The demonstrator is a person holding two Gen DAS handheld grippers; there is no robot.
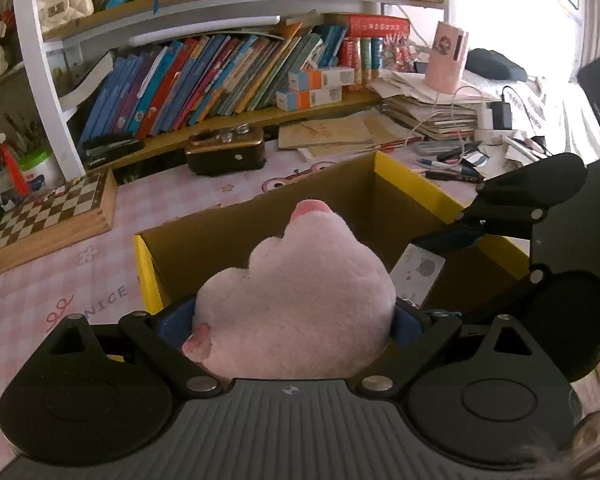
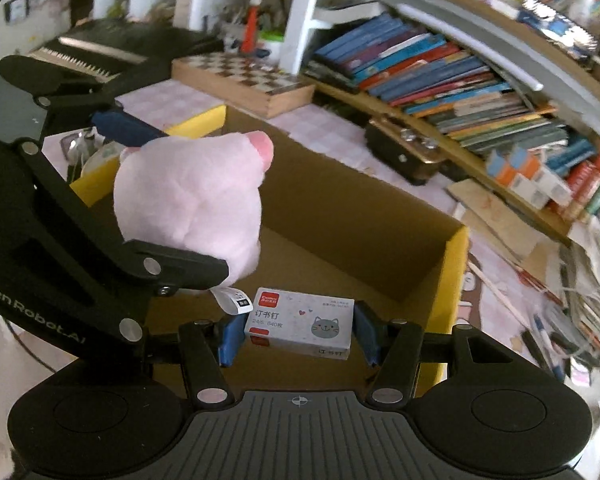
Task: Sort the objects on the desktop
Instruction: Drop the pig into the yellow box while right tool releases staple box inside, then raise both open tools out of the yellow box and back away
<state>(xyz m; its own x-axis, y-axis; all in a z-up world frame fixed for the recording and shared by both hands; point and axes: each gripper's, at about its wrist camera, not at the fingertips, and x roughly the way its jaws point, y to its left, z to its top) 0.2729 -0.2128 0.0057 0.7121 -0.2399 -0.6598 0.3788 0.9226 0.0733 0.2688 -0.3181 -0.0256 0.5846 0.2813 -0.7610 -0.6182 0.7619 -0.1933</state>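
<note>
My left gripper (image 1: 294, 322) is shut on a pink plush toy (image 1: 300, 296) and holds it over the near edge of an open cardboard box with yellow rims (image 1: 416, 186). The toy also shows in the right wrist view (image 2: 192, 200), with the left gripper (image 2: 172, 204) around it. My right gripper (image 2: 296, 330) is shut on a small white staples box with a cat picture (image 2: 300, 328), held over the same cardboard box (image 2: 456, 264). That staples box shows in the left wrist view (image 1: 418, 276) between the right gripper's fingers.
A wooden chessboard box (image 1: 52, 220) lies left of the cardboard box. A dark brown case (image 1: 226, 152) sits behind it. Shelves of books (image 1: 204, 80), paper stacks (image 1: 432, 108), pens (image 1: 452, 168) and a pink cup (image 1: 448, 60) crowd the back and right.
</note>
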